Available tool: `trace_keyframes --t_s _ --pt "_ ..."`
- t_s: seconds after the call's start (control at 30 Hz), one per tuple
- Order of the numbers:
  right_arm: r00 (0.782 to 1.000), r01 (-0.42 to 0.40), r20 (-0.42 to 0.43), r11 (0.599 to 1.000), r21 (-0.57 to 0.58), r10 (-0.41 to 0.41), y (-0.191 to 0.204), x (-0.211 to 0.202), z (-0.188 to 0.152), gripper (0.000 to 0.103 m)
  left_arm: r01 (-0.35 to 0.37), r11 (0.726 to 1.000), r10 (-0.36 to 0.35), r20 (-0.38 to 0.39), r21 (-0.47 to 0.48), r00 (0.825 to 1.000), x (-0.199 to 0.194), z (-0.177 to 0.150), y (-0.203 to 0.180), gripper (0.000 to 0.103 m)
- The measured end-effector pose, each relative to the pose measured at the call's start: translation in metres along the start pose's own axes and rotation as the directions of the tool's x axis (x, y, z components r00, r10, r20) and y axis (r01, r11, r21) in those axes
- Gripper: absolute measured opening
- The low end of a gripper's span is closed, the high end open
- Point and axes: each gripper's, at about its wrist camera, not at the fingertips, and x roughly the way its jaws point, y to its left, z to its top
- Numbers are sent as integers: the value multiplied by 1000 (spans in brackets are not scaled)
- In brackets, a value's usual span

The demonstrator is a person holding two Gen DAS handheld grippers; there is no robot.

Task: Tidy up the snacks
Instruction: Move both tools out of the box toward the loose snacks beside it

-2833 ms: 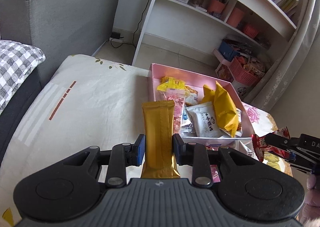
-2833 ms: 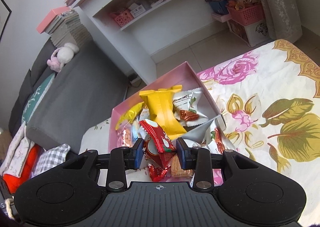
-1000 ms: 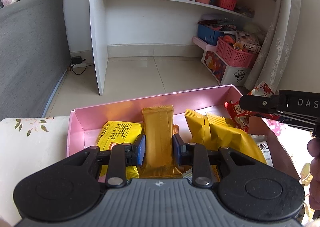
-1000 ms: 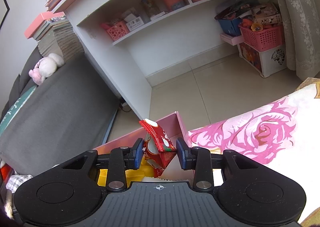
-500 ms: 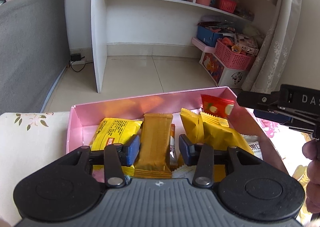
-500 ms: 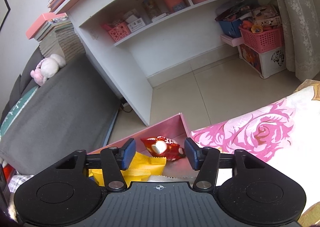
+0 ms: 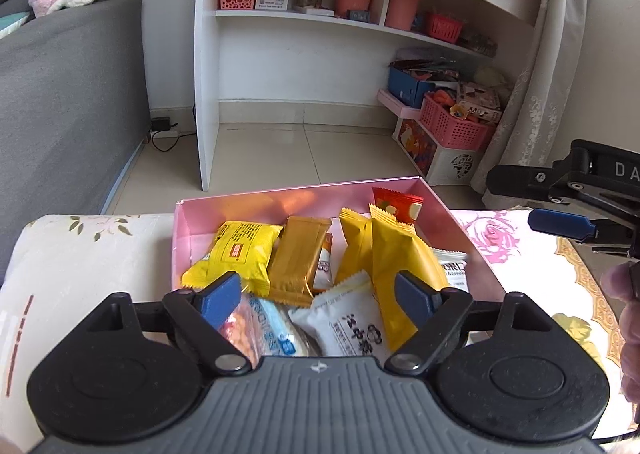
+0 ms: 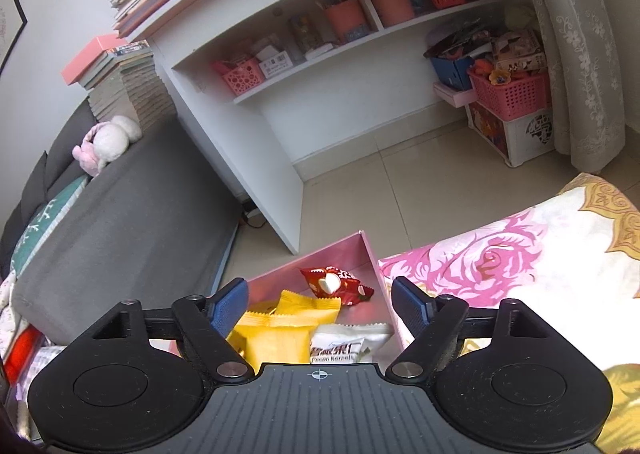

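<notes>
A pink box [image 7: 248, 203] on the floral tablecloth holds several snack packs. A gold bar pack [image 7: 298, 259] lies in its middle, between a yellow pack [image 7: 236, 252] and two yellow pouches [image 7: 394, 254]. A red snack pack [image 7: 397, 203] lies in the far right corner; it also shows in the right wrist view [image 8: 338, 284]. My left gripper [image 7: 318, 296] is open and empty above the box's near side. My right gripper [image 8: 320, 304] is open and empty above the box's right end; it shows at the right edge of the left wrist view [image 7: 560, 222].
The box [image 8: 332, 248] sits at the table's far edge, with tiled floor [image 7: 272, 158] beyond. A white shelf unit [image 7: 304, 18] stands behind, a grey sofa [image 7: 68, 102] at left, pink baskets [image 7: 456, 124] and a curtain at right. Floral cloth [image 8: 520, 266] lies right of the box.
Both grippers have opened wide and drawn back. The gold bar pack and the red pack, held one second ago, now lie in the box.
</notes>
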Motion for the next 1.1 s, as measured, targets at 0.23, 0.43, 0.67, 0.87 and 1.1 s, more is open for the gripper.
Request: trace_keyframes --t_s 0.23,0.43,0.67,0.87,1.1 --pt "999 38 -3 999 -24 -38 8 -41 -14 90 27 997 -27 -1 -70 1000 -34 -17 5 96" --pt "998 53 -28 999 -8 -54 9 -66 -33 92 -27 998 25 -24 -64 999 -56 -32 8 102" --pt "994 84 -72 996 8 -83 9 -80 -59 96 -56 993 47 -89 -108 995 -65 -54 14 103" --pt "990 115 -74 993 -38 -117 4 -86 -85 98 -55 982 35 -110 -179 993 -65 -78 19 103" --pt "981 161 -77 970 -185 -178 -4 -80 -106 98 -66 976 39 -134 -206 990 -55 -91 19 103"
